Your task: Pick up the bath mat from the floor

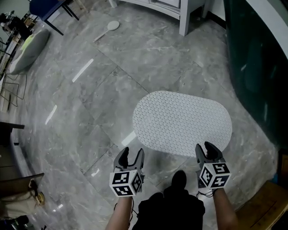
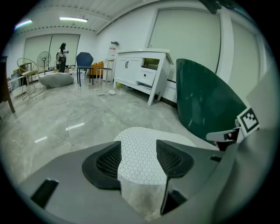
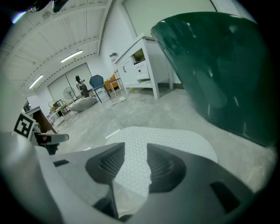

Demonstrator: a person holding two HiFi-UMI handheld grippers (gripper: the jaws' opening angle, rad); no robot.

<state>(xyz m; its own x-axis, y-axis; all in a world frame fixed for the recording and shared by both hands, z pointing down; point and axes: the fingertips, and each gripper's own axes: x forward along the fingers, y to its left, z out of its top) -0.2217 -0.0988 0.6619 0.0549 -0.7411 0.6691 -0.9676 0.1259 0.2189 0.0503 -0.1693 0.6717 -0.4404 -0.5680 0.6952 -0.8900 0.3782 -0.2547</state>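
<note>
The bath mat (image 1: 182, 122) is a white oval with small dots, lying flat on the grey marble floor. It also shows past the jaws as the mat (image 2: 139, 154) in the left gripper view and the mat (image 3: 162, 140) in the right gripper view. My left gripper (image 1: 131, 157) hovers open just short of the mat's near left edge, nothing between its jaws. My right gripper (image 1: 207, 149) hangs open over the mat's near right edge, also empty. Neither touches the mat as far as I can tell.
A dark green curved tub (image 1: 256, 67) rises close on the right. A white cabinet (image 1: 171, 9) stands at the far side, with a white paddle-like object (image 1: 108, 29) on the floor near it. A grey beanbag (image 1: 29, 49) and chairs sit far left.
</note>
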